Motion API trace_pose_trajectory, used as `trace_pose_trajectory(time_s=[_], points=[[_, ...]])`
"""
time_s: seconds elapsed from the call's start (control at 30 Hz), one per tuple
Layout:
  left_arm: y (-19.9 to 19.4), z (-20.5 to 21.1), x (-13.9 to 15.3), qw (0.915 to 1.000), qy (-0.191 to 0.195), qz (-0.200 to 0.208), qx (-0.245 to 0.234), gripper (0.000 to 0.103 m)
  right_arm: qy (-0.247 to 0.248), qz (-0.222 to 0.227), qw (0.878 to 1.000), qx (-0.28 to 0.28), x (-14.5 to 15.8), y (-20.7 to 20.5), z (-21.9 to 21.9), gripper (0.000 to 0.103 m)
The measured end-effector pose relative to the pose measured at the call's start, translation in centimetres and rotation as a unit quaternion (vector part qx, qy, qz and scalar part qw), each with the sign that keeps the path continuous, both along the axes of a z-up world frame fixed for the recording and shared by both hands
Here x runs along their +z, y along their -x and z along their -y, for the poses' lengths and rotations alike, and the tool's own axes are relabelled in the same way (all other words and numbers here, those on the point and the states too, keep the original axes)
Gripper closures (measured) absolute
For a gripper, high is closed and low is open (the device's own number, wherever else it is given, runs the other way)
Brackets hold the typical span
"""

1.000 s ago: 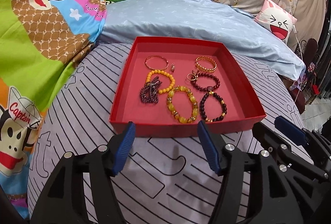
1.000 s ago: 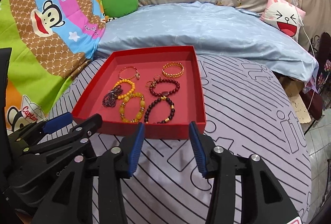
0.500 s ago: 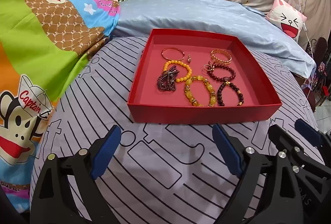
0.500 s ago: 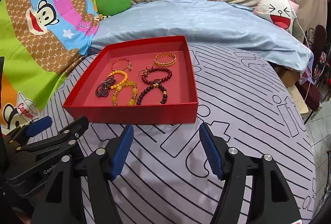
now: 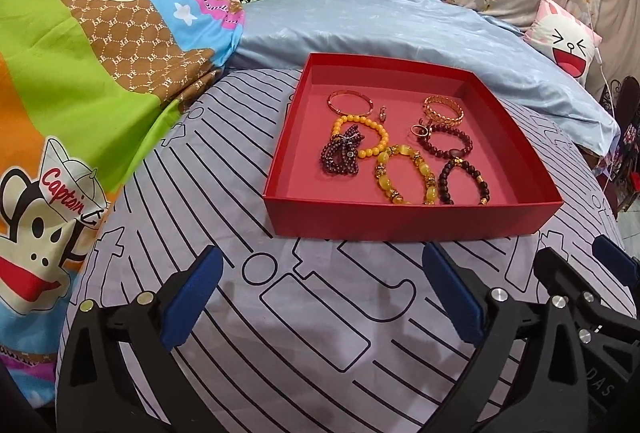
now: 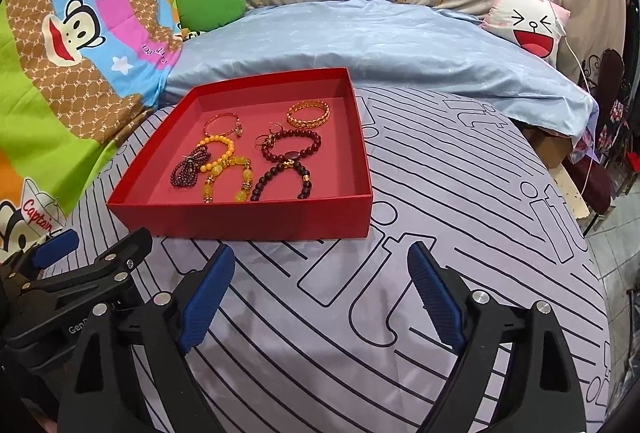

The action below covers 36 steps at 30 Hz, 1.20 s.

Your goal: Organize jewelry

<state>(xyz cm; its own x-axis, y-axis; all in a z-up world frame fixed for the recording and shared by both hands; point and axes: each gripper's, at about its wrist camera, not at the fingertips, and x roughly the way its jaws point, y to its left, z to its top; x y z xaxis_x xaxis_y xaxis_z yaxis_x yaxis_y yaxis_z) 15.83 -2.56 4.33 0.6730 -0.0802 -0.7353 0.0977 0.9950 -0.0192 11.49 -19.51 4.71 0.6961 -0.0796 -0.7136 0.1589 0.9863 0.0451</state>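
Two grippers over the striped sheet (image 5: 320, 313), short of the red tray (image 5: 412, 221).

Left gripper (image 5: 320, 293): jaws opening, spread wide, nothing between the blue pads (image 5: 192, 297); only sheet shows in the gap. Tray lies ahead and slightly right in the left wrist view.

Right gripper (image 6: 320, 293): jaws opening, nothing between them. Tray (image 6: 240, 221) lies ahead and to the left in the right wrist view. Left gripper shows at the lower left edge of that view, beside the right one.

Tray contents, all loose on the tray floor:
- thin gold bangle (image 5: 350, 101), back left
- small ring (image 5: 383, 111) just right of it
- wide gold bangle (image 5: 443, 111), back right
- orange bead bracelet (image 5: 366, 137), with a dark purple bead bundle (image 5: 340, 157) lying over its left side
- dark red bead bracelet (image 5: 448, 143), with gold rings (image 5: 420, 131) at its left
- yellow bead bracelet (image 5: 404, 179), front middle
- dark brown bead bracelet (image 5: 464, 183), front right, partly hidden by the tray's near wall

Blue quilt (image 5: 400, 29) behind the tray.
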Motion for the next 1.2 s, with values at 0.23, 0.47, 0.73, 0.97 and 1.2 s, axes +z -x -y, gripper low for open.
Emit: trace_pose_trajectory(time_s=[0.23, 0.47, 0.73, 0.97, 1.2], points=[[-0.02, 0.01, -0.09, 1.0, 0.0, 0.001, -0.002, 0.008, -0.005, -0.003, 1.0, -0.002, -0.15, -0.09, 0.1, 0.018], [-0.19, -0.16, -0.12, 1.0, 0.001, -0.005, 0.003, 0.007, -0.016, -0.001, 1.0, -0.003, -0.35, 0.04, 0.51, 0.007], [-0.12, -0.13, -0.17, 1.0, -0.004, -0.005, 0.006, 0.007, -0.011, 0.008, 1.0, -0.002, -0.23, 0.11, 0.37, 0.007], [-0.13, -0.17, -0.34, 0.9999, -0.007, -0.007, 0.008, 0.007, -0.01, 0.003, 1.0, 0.001, -0.52, 0.06, 0.3, 0.007], [-0.27, -0.3, -0.59, 0.9998, -0.008, -0.011, 0.011, 0.007, -0.004, 0.001, 1.0, -0.005, -0.67, 0.0, 0.17, 0.007]])
